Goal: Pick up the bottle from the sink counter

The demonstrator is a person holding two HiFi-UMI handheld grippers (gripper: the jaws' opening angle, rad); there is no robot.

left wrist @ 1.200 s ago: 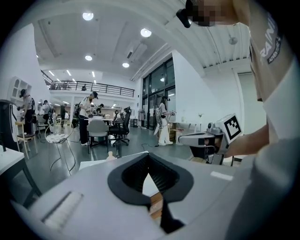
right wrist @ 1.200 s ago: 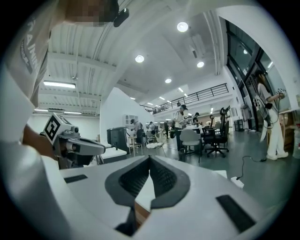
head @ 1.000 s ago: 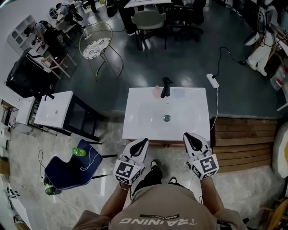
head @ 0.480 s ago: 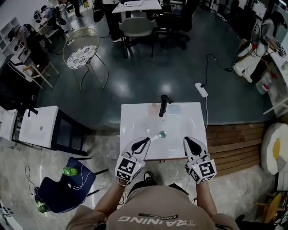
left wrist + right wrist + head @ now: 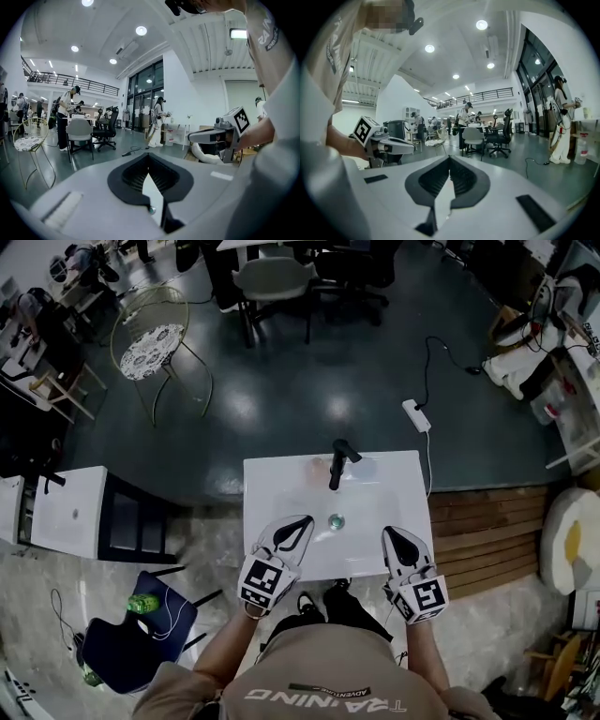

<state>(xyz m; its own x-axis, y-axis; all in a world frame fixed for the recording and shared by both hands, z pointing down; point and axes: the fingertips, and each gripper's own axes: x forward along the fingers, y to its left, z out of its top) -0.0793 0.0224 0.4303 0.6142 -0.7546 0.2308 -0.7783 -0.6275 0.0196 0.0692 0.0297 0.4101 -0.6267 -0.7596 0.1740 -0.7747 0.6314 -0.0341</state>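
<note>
The white sink counter (image 5: pixel 281 484) stands right in front of me, with a black faucet (image 5: pixel 339 460) at its back and a drain (image 5: pixel 336 520) in the basin. Two pale, washed-out things flank the faucet: a pinkish bottle (image 5: pixel 319 466) on the left and a bluish one (image 5: pixel 367 466) on the right. My left gripper (image 5: pixel 302 520) hovers shut over the counter's front left and holds nothing. My right gripper (image 5: pixel 388 533) hovers shut over the front right, also with nothing in it. Both gripper views look level across the room, and neither shows a bottle.
A power strip (image 5: pixel 412 415) with its cable lies on the dark floor behind the sink. A wooden platform (image 5: pixel 487 531) is to the right. A second white stand (image 5: pixel 66 512) and a blue chair (image 5: pixel 131 634) with a green bottle (image 5: pixel 142 604) are to the left.
I have stepped closer to the sink: it has slid down the head view, and both grippers now reach over its front edge. Both jaws have stayed shut.
</note>
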